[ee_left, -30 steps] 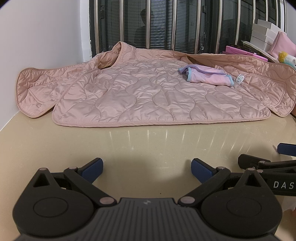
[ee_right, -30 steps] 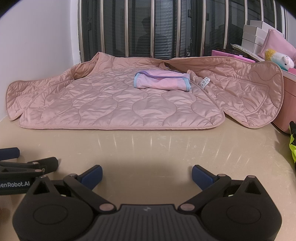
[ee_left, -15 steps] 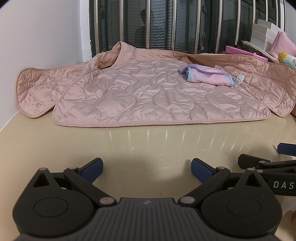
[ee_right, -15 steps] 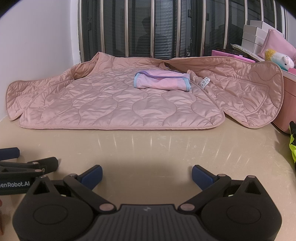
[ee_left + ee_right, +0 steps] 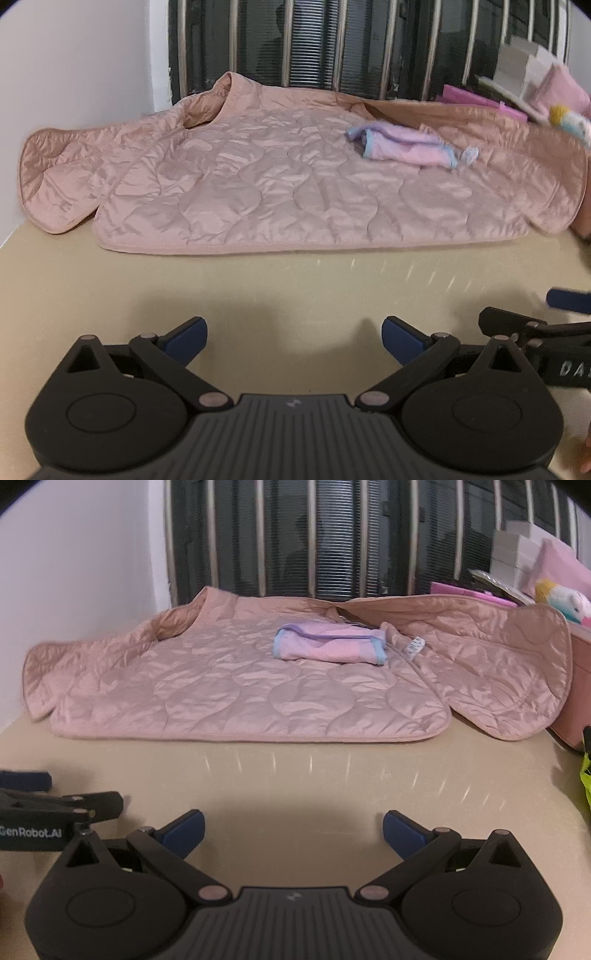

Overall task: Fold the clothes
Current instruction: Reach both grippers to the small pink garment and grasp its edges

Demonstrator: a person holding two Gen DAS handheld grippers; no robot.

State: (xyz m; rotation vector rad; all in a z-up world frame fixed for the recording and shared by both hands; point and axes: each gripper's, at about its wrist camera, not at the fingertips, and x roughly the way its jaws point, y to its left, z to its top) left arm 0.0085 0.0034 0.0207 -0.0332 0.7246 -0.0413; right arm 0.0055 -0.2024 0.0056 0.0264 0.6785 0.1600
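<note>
A pink quilted jacket (image 5: 295,184) lies spread flat on the beige table (image 5: 277,288), sleeves out to both sides; it also shows in the right wrist view (image 5: 258,686). A small folded pink cloth with blue trim (image 5: 402,149) rests on it, right of centre (image 5: 328,648). My left gripper (image 5: 293,338) is open and empty over bare table in front of the jacket's hem. My right gripper (image 5: 293,829) is open and empty beside it, to the right. Each gripper shows at the edge of the other's view.
A white wall (image 5: 74,74) stands at the left and a barred dark window (image 5: 332,44) behind the jacket. Pink boxes and a plush toy (image 5: 561,598) crowd the right side. A yellow-green item (image 5: 585,782) sits at the right table edge.
Both views have shifted slightly, with some motion blur; both grippers have lifted a little and stay open. The jacket and cloth have not moved.
</note>
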